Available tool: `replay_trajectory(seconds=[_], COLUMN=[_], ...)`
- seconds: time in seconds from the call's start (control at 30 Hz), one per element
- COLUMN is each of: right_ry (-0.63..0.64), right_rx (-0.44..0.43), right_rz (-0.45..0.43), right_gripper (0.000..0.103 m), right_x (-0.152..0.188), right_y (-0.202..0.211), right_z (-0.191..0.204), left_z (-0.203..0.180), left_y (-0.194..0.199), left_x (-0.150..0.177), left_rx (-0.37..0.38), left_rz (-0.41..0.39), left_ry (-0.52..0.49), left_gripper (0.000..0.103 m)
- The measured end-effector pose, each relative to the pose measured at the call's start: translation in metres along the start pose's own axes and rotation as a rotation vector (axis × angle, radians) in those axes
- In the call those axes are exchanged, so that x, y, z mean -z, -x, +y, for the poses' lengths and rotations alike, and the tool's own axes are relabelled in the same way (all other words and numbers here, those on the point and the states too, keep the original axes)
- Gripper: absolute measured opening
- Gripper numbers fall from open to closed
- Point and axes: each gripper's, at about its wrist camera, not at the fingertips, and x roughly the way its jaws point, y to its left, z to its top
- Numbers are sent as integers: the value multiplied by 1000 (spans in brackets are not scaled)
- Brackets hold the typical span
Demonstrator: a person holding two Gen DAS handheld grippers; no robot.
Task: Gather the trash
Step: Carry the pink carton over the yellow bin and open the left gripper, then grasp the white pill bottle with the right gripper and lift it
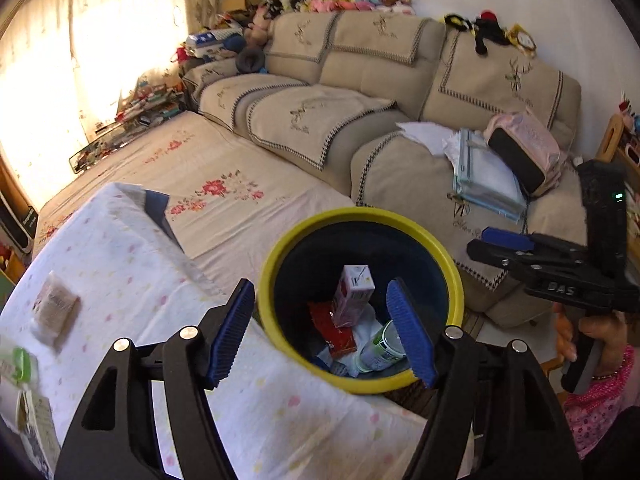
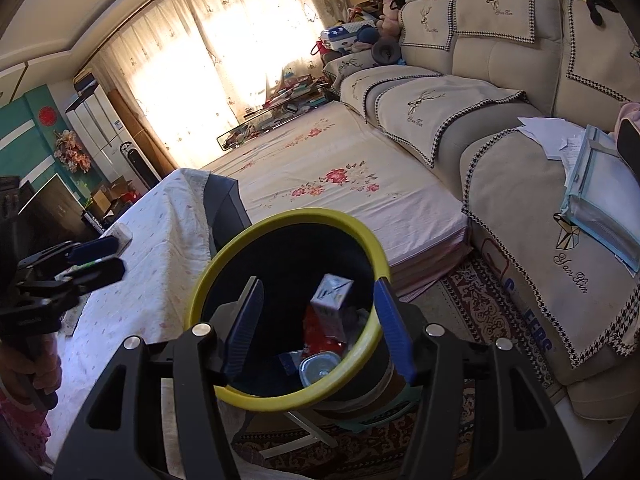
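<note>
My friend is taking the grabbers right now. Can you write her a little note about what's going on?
Left gripper: open, nothing in it, over the bin.
Right gripper: open, empty, also over the bin.
Bin beside the table already holds a small carton, a red wrapper and a cup.
Left to collect on the table: a small packet, a green-and-white wrapper, and a paper at the near edge.
</note>
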Motion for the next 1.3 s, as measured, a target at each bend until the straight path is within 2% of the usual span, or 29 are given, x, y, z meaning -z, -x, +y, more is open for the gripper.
replay_trajectory(seconds=[0.13,0.37,0.63,0.8,0.87,0.93,1.1,1.23,1.3], right_ry=[32,115,262,380,413,453,568,632,647], right_rx=[-16,-55,-141,-183,-204,-212,-227,-233,-234], right_rz=[16,56,103,120,119,115,107,113,125], right_gripper=[56,56,56,56,63,66,76,89,92], right_x=[2,3,1,-2,-5,-7,-11,-13,-17], right_y=[-6,-21,-43,-58,-65,-73,-95,-123,-142], right_z=[17,65,156,224,249,271,324,358,371], left_z=[21,80,152,202,220,238,261,265,265], left_y=[44,123,198,219,220,223,223,219,219], left_x=[29,91,160,203,217,233,261,263,264], left_rx=[-47,-189,-378,-474,-509,-541,-525,-515,-512], left_rz=[-84,-164,-248,-262,-260,-260,-288,-295,-296], left_ry=[61,201,315,396,429,465,569,595,596], left_gripper=[71,75,79,79,79,79,79,84,85])
